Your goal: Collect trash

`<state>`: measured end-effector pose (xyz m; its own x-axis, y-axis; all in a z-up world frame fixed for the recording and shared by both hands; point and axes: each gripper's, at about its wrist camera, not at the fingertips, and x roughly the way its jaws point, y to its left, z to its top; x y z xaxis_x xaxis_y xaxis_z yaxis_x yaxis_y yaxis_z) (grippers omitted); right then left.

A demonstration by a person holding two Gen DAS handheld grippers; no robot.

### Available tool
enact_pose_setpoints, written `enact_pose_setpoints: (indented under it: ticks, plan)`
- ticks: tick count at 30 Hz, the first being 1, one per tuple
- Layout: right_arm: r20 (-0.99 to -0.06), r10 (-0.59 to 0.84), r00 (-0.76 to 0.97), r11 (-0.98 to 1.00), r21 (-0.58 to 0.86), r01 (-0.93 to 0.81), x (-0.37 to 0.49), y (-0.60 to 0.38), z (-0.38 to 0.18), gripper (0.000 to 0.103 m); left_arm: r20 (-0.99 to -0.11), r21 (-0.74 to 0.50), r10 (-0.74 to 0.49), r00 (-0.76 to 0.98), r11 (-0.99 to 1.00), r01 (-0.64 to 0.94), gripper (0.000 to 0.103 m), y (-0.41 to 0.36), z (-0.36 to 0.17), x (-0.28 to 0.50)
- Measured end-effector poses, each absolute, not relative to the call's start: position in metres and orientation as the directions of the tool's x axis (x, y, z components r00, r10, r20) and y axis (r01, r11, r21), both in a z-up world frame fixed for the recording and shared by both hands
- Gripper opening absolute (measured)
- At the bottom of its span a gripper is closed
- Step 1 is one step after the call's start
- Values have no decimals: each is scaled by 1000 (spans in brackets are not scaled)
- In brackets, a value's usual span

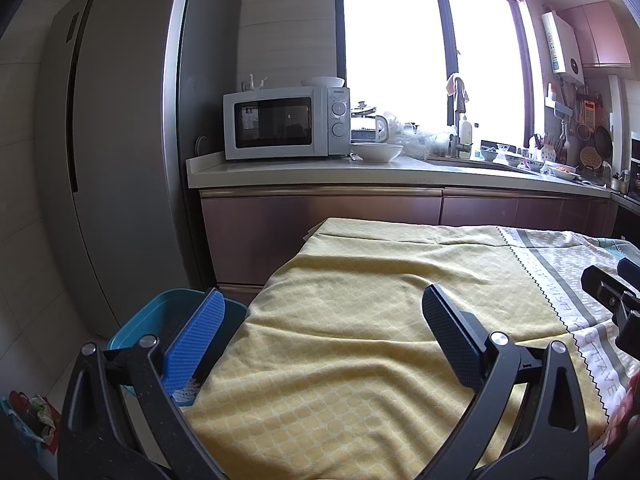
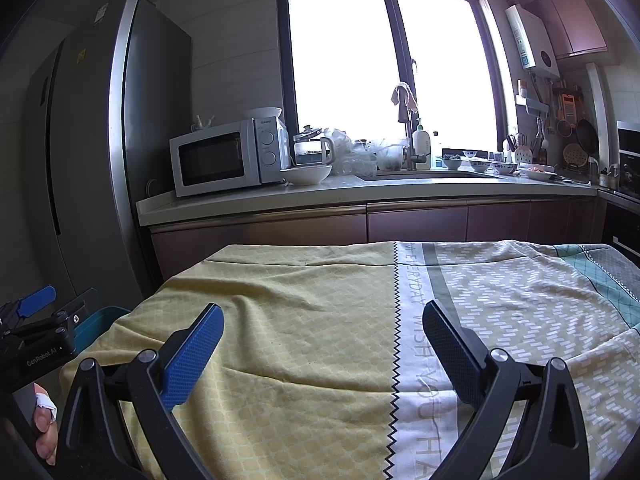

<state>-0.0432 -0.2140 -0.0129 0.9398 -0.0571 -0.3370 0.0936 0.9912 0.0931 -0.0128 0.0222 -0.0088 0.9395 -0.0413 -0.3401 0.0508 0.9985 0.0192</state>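
My left gripper is open and empty, held above the left end of a table covered with a yellow and grey patterned cloth. A blue plastic bin stands on the floor just off the table's left edge, under my left finger; it also shows in the right wrist view. My right gripper is open and empty above the middle of the cloth. No loose trash shows on the cloth. The left gripper appears at the left edge of the right wrist view.
A tall grey fridge stands at the left. A counter behind the table carries a white microwave, a white bowl, a sink and dishes. Crumpled packaging lies on the floor at the lower left.
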Motion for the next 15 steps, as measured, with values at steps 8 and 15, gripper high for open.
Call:
enact_pose_setpoints:
  ticks: [8,15]
  plan:
    - [-336,-54,940,990,101,94,-41,-220,-13,96,-355,46,-17,935,998,35,97,21,-10,-6]
    - [-364,-65,929,990,94,106,-36,-239,-15,96,-487,25,-70,870,995,94,97,19,-16,31]
